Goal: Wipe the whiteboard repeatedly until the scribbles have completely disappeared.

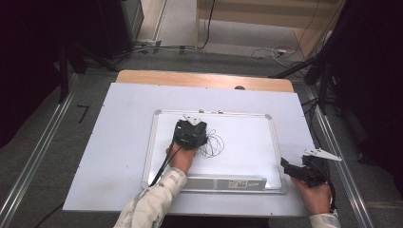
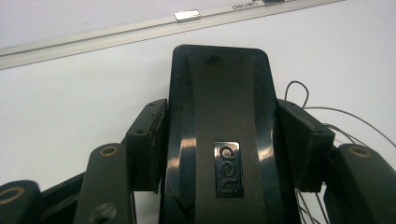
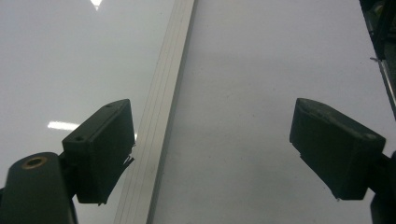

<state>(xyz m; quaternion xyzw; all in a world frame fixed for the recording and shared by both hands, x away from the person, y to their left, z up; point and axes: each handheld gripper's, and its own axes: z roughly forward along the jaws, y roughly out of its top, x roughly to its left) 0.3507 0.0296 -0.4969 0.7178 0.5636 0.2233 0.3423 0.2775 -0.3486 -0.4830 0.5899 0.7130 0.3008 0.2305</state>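
A whiteboard (image 1: pixel 247 142) with a silver frame lies flat on the white-covered table. My left gripper (image 1: pixel 190 132) rests on it left of centre, shut on a black board eraser (image 2: pixel 219 140) with a small badge; both pads press the eraser's sides. Thin black pen scribbles (image 1: pixel 214 143) sit just right of the eraser, and the scribbles (image 2: pixel 336 121) show beside the right jaw. My right gripper (image 1: pixel 291 167) hovers at the board's lower right corner, open with nothing between its jaws. In the right gripper view that gripper (image 3: pixel 212 149) straddles the board's frame (image 3: pixel 159 121).
A silver pen tray (image 1: pixel 228 183) runs along the board's near edge. The white table cover (image 1: pixel 119 142) extends around the board to a wooden strip (image 1: pixel 204 78) at the back. Cables and dark stands sit on the floor beyond.
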